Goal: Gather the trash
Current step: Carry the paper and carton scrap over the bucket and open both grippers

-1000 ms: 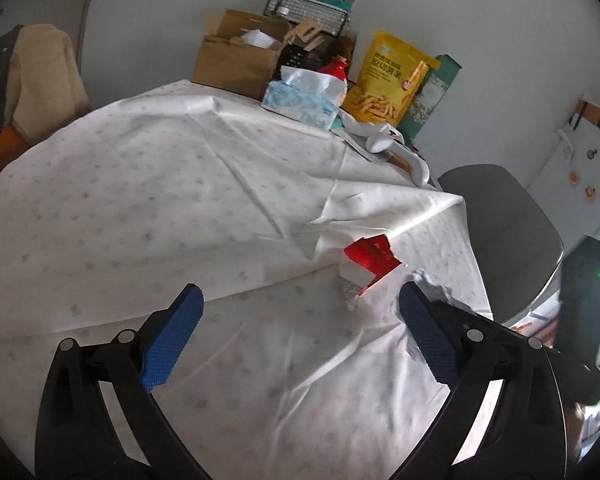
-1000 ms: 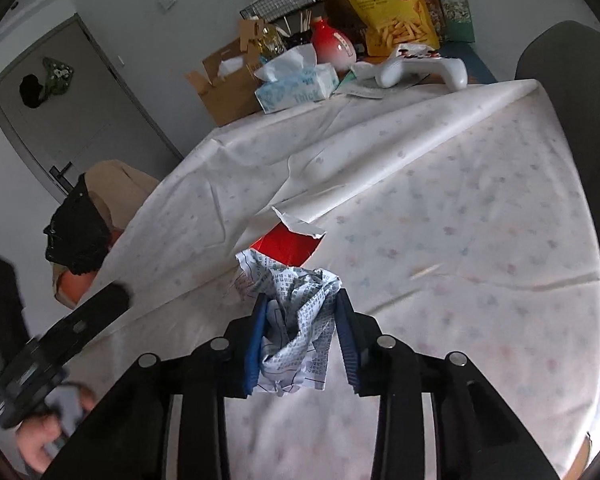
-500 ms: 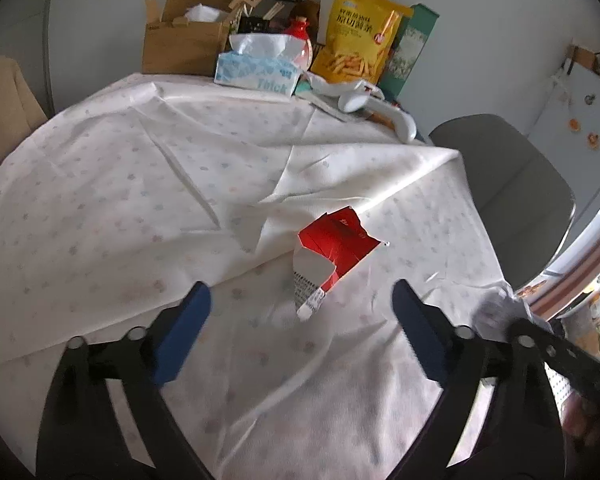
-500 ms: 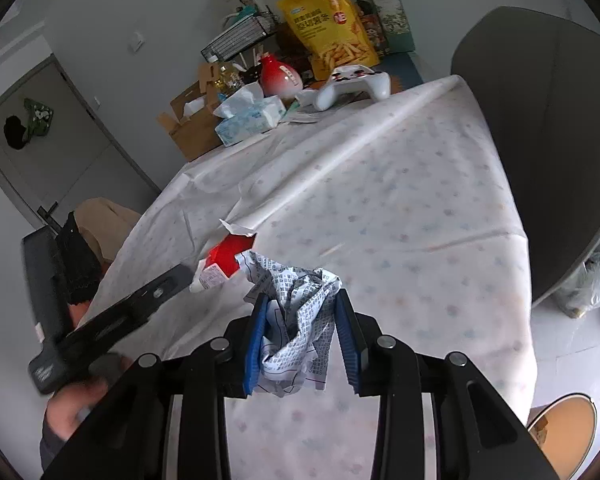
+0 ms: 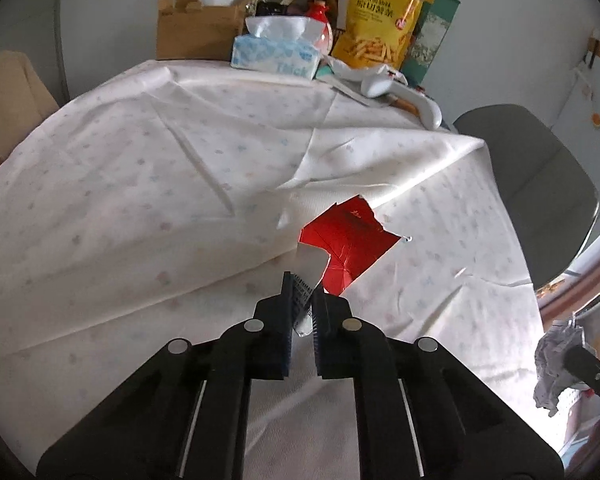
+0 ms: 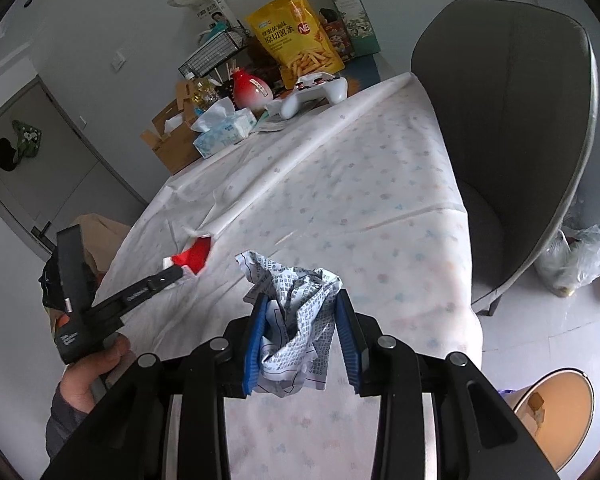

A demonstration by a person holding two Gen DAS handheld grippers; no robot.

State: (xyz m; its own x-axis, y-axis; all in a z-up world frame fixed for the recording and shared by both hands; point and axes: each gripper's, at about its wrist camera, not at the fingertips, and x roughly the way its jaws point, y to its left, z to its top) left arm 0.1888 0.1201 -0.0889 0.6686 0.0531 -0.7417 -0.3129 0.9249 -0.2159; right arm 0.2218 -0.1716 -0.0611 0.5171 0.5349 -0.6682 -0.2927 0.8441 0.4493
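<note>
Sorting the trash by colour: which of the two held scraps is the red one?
The torn red wrapper pinched in the left gripper. The crumpled printed paper in the right gripper is white with dark text.

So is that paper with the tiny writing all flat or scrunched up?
Scrunched up. The printed paper is a crumpled wad full of creases and folds, pinched between the right gripper and its blue pads.
</note>
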